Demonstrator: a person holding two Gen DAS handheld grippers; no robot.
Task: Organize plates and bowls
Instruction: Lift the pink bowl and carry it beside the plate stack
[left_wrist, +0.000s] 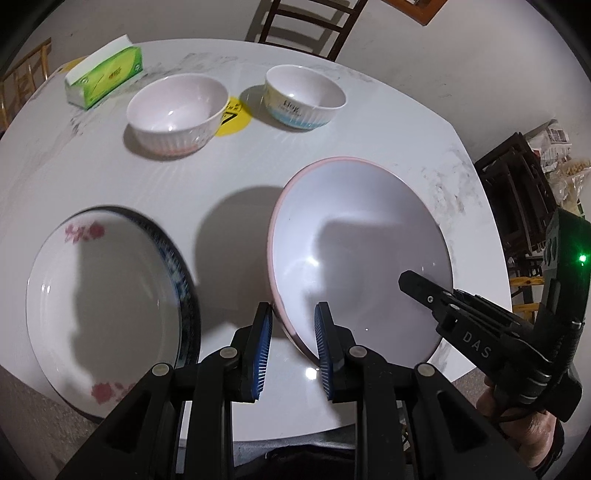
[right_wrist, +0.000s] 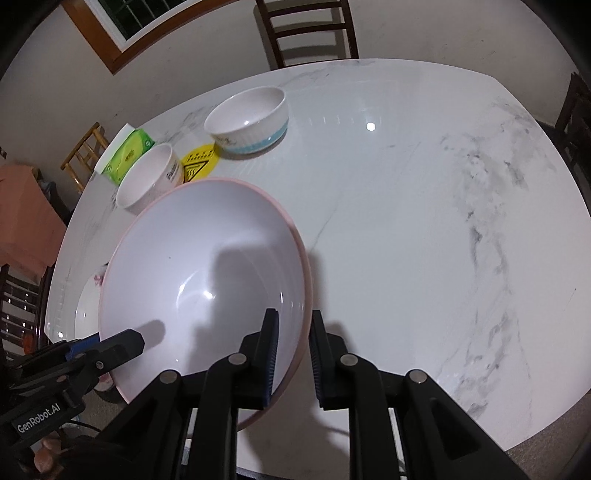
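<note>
A large pink-rimmed white bowl (left_wrist: 354, 243) (right_wrist: 199, 266) is held tilted above the marble table (left_wrist: 258, 177). My left gripper (left_wrist: 293, 350) straddles its near-left rim, jaws close around it. My right gripper (right_wrist: 293, 358) straddles its right rim, one finger inside, one outside; it also shows in the left wrist view (left_wrist: 428, 291). A floral plate with a blue edge (left_wrist: 107, 306) lies at the left. A pink-based white bowl (left_wrist: 175, 110) (right_wrist: 149, 179) and a blue-based white bowl (left_wrist: 304, 96) (right_wrist: 251, 118) stand at the back.
A green tissue pack (left_wrist: 105, 75) (right_wrist: 127, 155) lies at the back left. A yellow warning sticker (left_wrist: 232, 118) (right_wrist: 197, 166) sits between the small bowls. Dark wooden chairs (left_wrist: 306, 22) (right_wrist: 310, 26) stand behind the table; the table's right half (right_wrist: 424, 221) is bare marble.
</note>
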